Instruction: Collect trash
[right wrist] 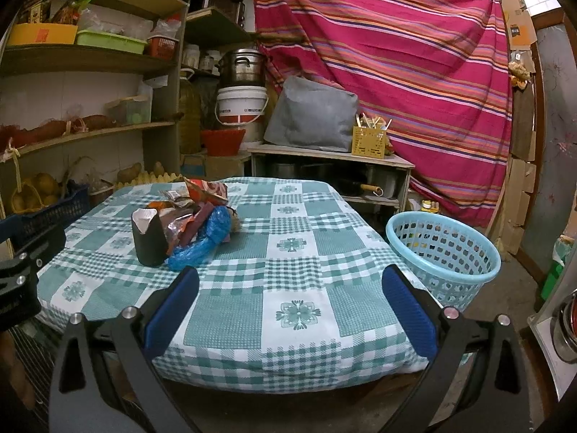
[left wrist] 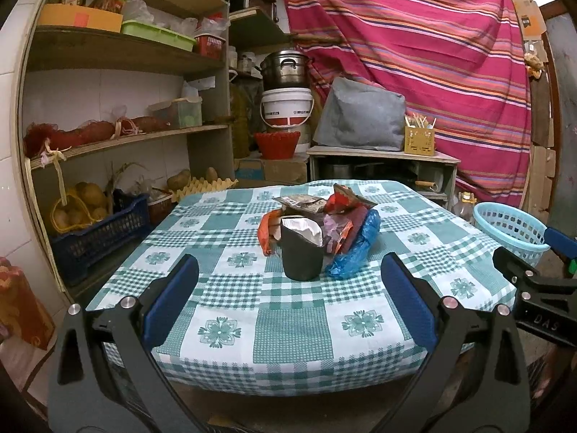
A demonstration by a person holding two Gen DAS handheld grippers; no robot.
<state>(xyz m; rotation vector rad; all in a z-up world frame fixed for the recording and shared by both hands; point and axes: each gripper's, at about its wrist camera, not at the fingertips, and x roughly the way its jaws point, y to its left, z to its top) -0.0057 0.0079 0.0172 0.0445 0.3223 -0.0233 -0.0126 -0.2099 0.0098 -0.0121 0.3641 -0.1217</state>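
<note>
Left hand-held gripper (left wrist: 288, 288): jaws spread wide, nothing between the blue pads, hovering at the near edge of the desk (left wrist: 288, 342) in the lower part of the left wrist frame. Right hand-held gripper (right wrist: 288, 292): same, wide open and empty, also back at the near desk edge.

Trash pile sits mid-desk on the checked cloth. Nearest piece is the black paper cup (left wrist: 302, 249), upright, white liner crumpled at the rim. In the left wrist view it lies dead centre of the frame, straight ahead along the finger line, framed by the open jaws but well apart from them. In the right wrist view the same cup is at centre left, off the finger line.

Just beside the cup, touching it on the frame-right side, is a crumpled blue plastic bag (left wrist: 355, 252), long axis running diagonally from lower left up toward the far right. Behind both: red and orange snack wrappers (left wrist: 342, 205) heaped together, exact count unclear.

Light blue trash basket (right wrist: 445, 252) stands on the floor past the desk's right edge, centre right of the right wrist frame, empty as far as visible.

Judgement: left hand is better lined up for the cup with a straight forward reach; right hand is nearer the basket.
</note>
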